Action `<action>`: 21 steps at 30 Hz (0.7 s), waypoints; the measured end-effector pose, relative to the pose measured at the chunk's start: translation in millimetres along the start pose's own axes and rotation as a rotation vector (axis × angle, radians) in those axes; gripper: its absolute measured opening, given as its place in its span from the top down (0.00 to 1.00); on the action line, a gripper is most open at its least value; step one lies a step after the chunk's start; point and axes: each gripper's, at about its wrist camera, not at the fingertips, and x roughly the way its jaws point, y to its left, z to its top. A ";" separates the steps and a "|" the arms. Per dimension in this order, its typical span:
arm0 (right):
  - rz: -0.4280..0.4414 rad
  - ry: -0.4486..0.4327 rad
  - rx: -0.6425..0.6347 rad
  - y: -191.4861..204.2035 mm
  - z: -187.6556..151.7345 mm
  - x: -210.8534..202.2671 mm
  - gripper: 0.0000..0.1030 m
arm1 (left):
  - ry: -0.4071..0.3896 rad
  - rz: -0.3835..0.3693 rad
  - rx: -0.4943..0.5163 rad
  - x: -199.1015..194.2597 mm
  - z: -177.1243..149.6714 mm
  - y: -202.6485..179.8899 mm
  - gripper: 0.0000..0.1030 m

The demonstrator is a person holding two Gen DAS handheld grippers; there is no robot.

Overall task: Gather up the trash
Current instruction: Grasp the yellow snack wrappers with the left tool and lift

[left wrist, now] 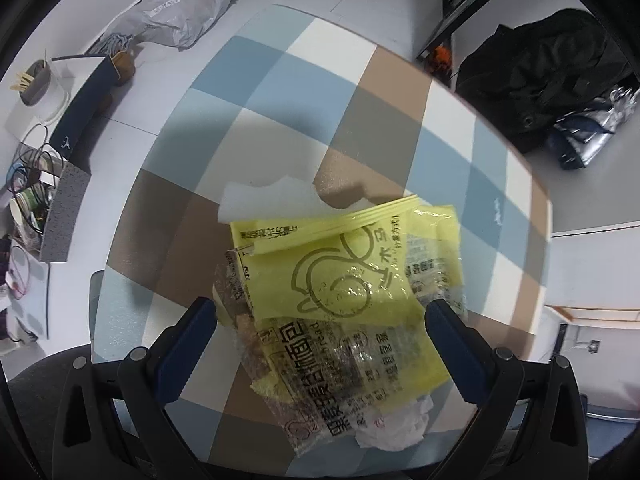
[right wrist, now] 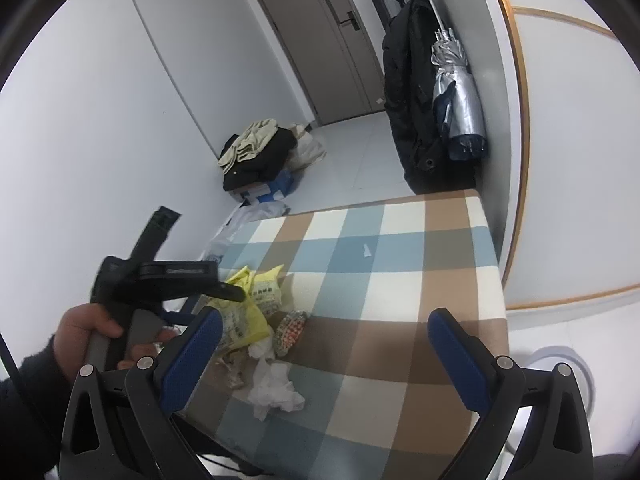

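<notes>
Left gripper, jaws apart, hovers over yellow wrapper atop crumpled tissue w/ white scrap beyond, all on checkered table. Right gripper, also spread, holds nothing. Risk: thin, slick film slips or drags neighbours off near edge.

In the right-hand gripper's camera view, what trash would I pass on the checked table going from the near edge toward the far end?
Crumpled white tissue → red-and-white patterned wrapper → yellow plastic bags → small white scrap alone on the checked table.
</notes>
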 end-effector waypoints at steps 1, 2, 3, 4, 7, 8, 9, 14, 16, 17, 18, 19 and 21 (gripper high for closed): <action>0.001 0.004 0.003 0.1 -0.3 0.2 0.00 | 0.000 0.027 0.006 3.1 -0.8 -0.6 0.01; 0.004 0.007 0.004 0.4 -0.3 0.1 0.00 | -0.003 0.026 0.012 6.7 -0.7 -1.0 0.01; 0.007 0.005 0.002 1.1 -0.8 -0.8 0.00 | 0.003 0.042 0.012 9.9 -1.0 -0.1 0.01; 0.005 0.004 -0.001 1.4 -0.4 -0.7 0.00 | 0.011 0.043 0.003 14.6 -1.2 2.3 0.01; -0.006 0.002 -0.017 3.6 -0.9 -1.8 0.00 | 0.034 0.073 0.005 20.4 -2.3 10.2 0.05; -0.006 -0.001 -0.020 4.4 -1.5 -3.1 0.00 | 0.027 0.073 0.015 19.4 -3.3 11.1 0.07; -0.008 -0.004 -0.024 4.7 -1.8 -3.8 0.00 | 0.022 0.089 0.023 17.0 -4.4 11.8 0.09; -0.020 -0.004 -0.030 5.6 -1.5 -5.1 0.00 | -0.001 0.074 0.040 5.2 -9.4 17.5 0.17; -0.029 -0.002 -0.032 6.4 -2.1 -5.5 0.00 | 0.001 0.068 0.041 1.5 -10.0 17.2 0.20; -0.031 -0.001 -0.031 6.8 -2.2 -5.4 0.00 | 0.004 0.058 0.041 0.8 -9.9 18.9 0.20; -0.033 -0.001 -0.030 7.4 -2.5 -5.3 0.00 | 0.008 0.057 0.037 -0.1 -8.6 17.6 0.21; -0.036 0.000 -0.030 7.9 -2.6 -5.3 0.00 | 0.012 0.052 0.034 -0.9 -9.1 18.6 0.22; -0.043 -0.001 -0.033 9.7 -3.7 -5.0 0.00 | 0.017 0.039 0.034 -1.8 -9.5 21.8 0.24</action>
